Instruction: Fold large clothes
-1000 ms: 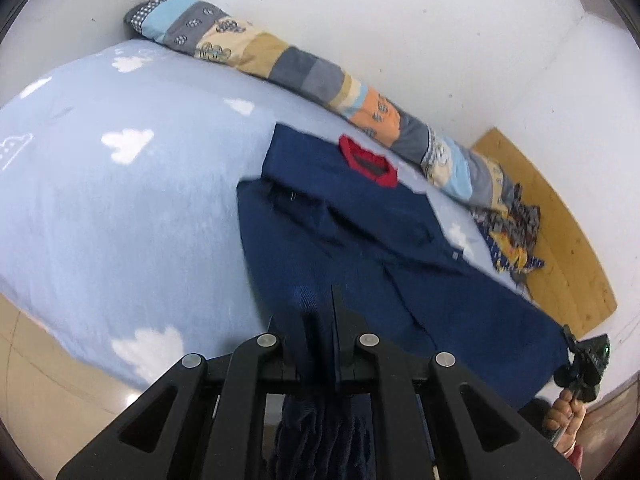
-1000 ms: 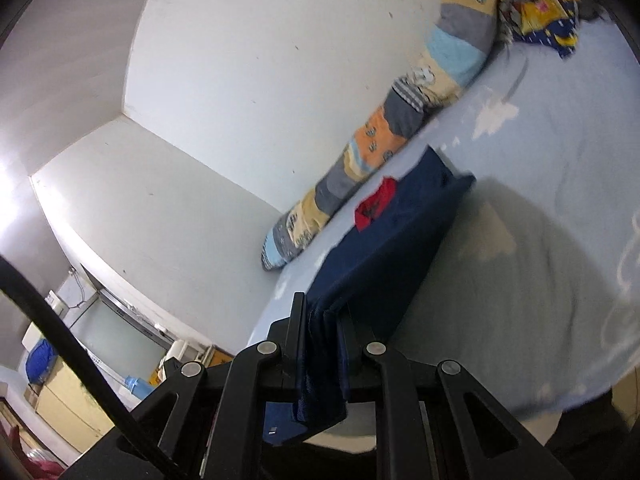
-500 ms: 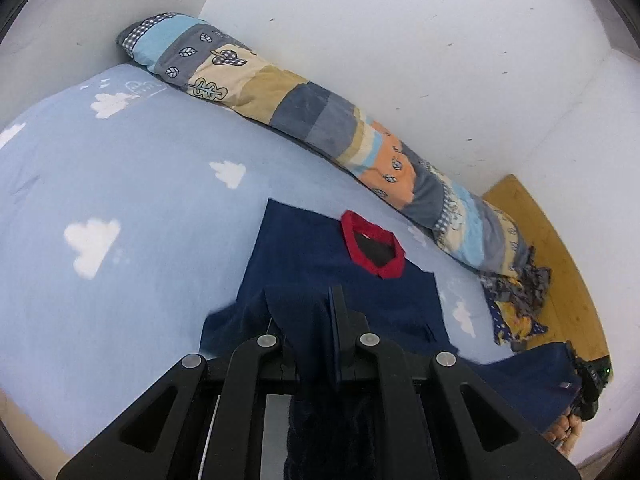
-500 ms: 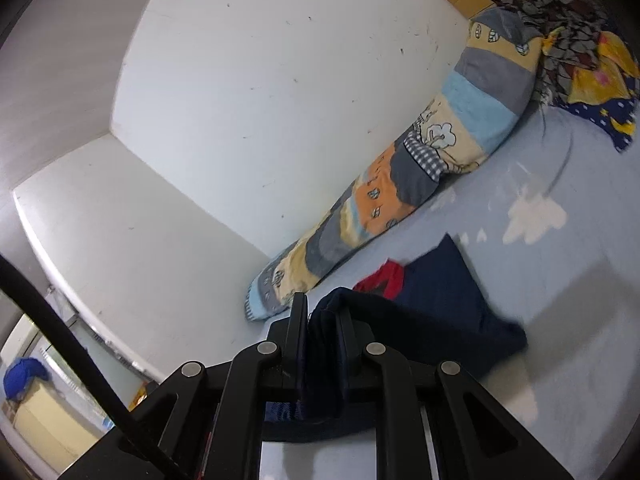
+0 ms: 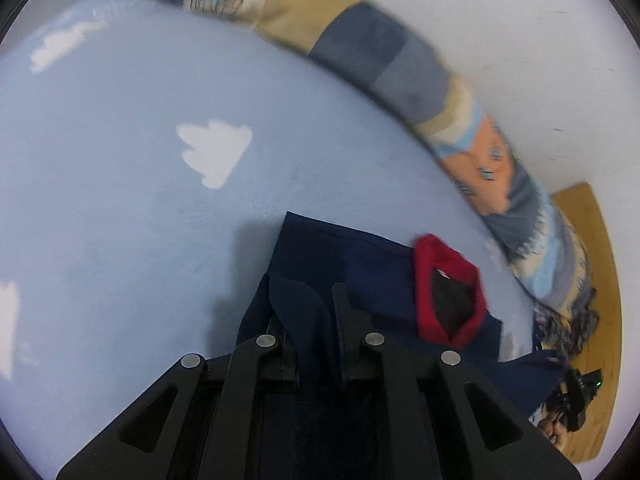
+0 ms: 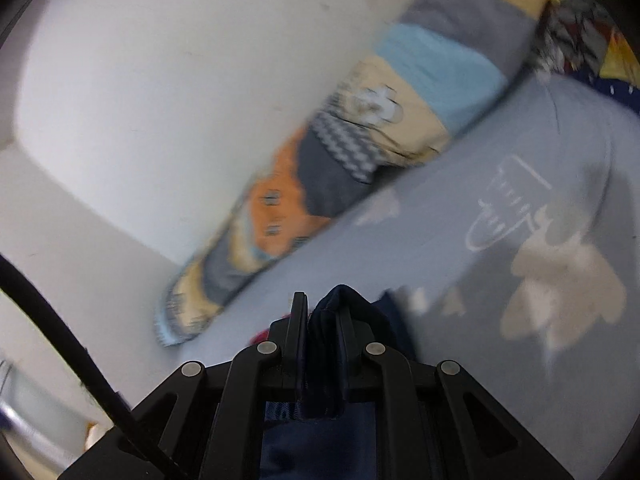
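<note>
Fingers [image 5: 344,312] of both our grippers pinch the navy garment [image 5: 320,248] mid-fold over its red collar [image 5: 444,280]; next we lay it flat on the bed [image 5: 120,184].

garment [image 5: 360,264] navy, collar [image 5: 444,288] red. sheet [image 5: 120,184] light blue with white clouds. bolster [image 5: 380,56] patchwork: tan, grey, orange, light blue. grippers black. headboard [image 5: 600,264] tan wood.

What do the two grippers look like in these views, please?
Both the left gripper and the right gripper are matte black, with angular linkage arms, triangular cut-outs, round silver pivot pins and flat narrow fingers. A black cable crosses the right wrist view.
</note>
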Motion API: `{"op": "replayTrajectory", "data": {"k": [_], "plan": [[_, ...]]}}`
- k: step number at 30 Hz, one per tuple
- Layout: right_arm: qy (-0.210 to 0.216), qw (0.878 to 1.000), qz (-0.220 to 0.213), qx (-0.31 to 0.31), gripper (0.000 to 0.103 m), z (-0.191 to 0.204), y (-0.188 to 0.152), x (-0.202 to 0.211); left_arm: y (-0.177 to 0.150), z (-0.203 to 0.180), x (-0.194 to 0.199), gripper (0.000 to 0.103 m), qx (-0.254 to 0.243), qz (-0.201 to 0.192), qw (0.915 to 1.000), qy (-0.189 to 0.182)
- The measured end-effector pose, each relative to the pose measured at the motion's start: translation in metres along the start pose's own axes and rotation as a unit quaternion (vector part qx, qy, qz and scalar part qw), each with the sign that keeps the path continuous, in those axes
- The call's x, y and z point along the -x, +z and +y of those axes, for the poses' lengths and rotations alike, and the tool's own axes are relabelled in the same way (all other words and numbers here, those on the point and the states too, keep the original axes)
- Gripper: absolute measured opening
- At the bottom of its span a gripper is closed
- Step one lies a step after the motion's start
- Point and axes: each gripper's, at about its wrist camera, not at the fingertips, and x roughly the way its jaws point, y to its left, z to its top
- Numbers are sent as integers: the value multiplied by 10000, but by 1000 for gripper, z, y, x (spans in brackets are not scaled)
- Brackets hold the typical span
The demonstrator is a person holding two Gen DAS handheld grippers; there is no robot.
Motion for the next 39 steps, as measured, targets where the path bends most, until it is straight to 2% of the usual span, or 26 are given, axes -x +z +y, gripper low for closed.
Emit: {"op": "replayTrajectory", "data": {"k": [1, 3, 4, 5, 6, 9, 10, 12, 13, 17, 19, 21, 22, 24, 26, 27, 28, 29, 30, 31, 32, 33, 34, 35, 37, 39], "plan": [[-35, 9997, 62, -227, 16, -11, 3, -15, 7, 5, -18, 18, 233, 204, 9995, 35], [3, 9953, 291, -924, 30, -40, 8, -46, 11, 20, -45, 30, 868, 595, 9944, -36], [10, 9921, 417, -1180, 57, -51, 9, -56, 13, 28, -52, 35, 1153, 652, 9909, -224], [5, 9885, 472, -1439, 69, -62, 10, -63, 13, 34, -53, 45, 1346, 564, 9881, -490], [-1, 9866, 363, -1590, 75, -70, 11, -62, 14, 40, -52, 50, 1525, 447, 9842, -782], [374, 9827, 51, -1814, 76, -85, 18, -42, 17, 50, -35, 61, 1699, 178, 9757, -1369], [391, 9847, -18, -1699, 76, -84, 19, -33, 17, 50, -28, 63, 1627, 65, 9772, -1360], [343, 9914, -29, -1263, 76, -72, 18, -20, 13, 43, 1, 68, 1184, -481, 9863, -1045], [352, 9936, 31, -1073, 76, -64, 15, -15, 10, 39, 13, 70, 998, -674, 9880, -970], [449, 9979, 464, 17, 76, -12, -15, -16, -11, 14, 35, 72, 348, -1239, 9897, -629], [476, 9943, 710, 640, 76, 16, -39, -27, -36, -12, 40, 72, -286, -1488, 9876, -413], [302, 9865, 989, 1268, 75, 42, -69, -40, -67, -41, 30, 72, -1116, -1474, 9827, -53], [244, 9787, 1154, 1678, 70, 57, -88, -49, -79, -52, 26, 72, -1397, -1512, 9786, 73], [112, 9649, 1366, 2239, 66, 75, -120, -64, -114, -69, 10, 72, -2045, -1571, 9654, 390], [-12, 9476, 1515, 2813, 58, 86, -150, -73, -136, -67, -11, 72, -2423, -1685, 9494, 1070], [-148, 9394, 1518, 3070, 58, 87, -163, -75, -139, -57, -21, 72, -2497, -1691, 9437, 1362], [-272, 9333, 1560, 3222, 57, 84, -172, -78, -139, -45, -32, 72, -2469, -1637, 9399, 1699], [-435, 9300, 1625, 3267, 53, 75, -176, -81, -139, -28, -43, 72, -2367, -1574, 9378, 1994], [-653, 9306, 1619, 3218, 50, 61, -174, -84, -140, -5, -48, 80, -2162, -1617, 9402, 2077], [-839, 9373, 1578, 2992, 47, 42, -168, -81, -140, 16, -45, 84, -1812, -1645, 9512, 1879], [-862, 9453, 1507, 2764, 38, 27, -161, -75, -139, 29, -43, 89, -1538, -1614, 9586, 1773], [-865, 9521, 1434, 2560, 35, 12, -155, -68, -136, 45, -39, 92, -1173, -1519, 9675, 1648], [-872, 9584, 1370, 2349, 19, -7, -148, -58, -136, 53, -36, 92, -1030, -1513, 9704, 1577], [-927, 9611, 1333, 2233, 7, -17, -146, -51, -139, 57, -33, 92, -1008, -1561, 9701, 1562], [-906, 9710, 1221, 1846, 1, -40, -138, -33, -145, 55, -29, 92, -1116, -1559, 9669, 1681], [-1020, 9765, 1151, 1510, 1, -54, -133, -12, -153, 53, -19, 92, -1138, -1584, 9647, 1772]]}}
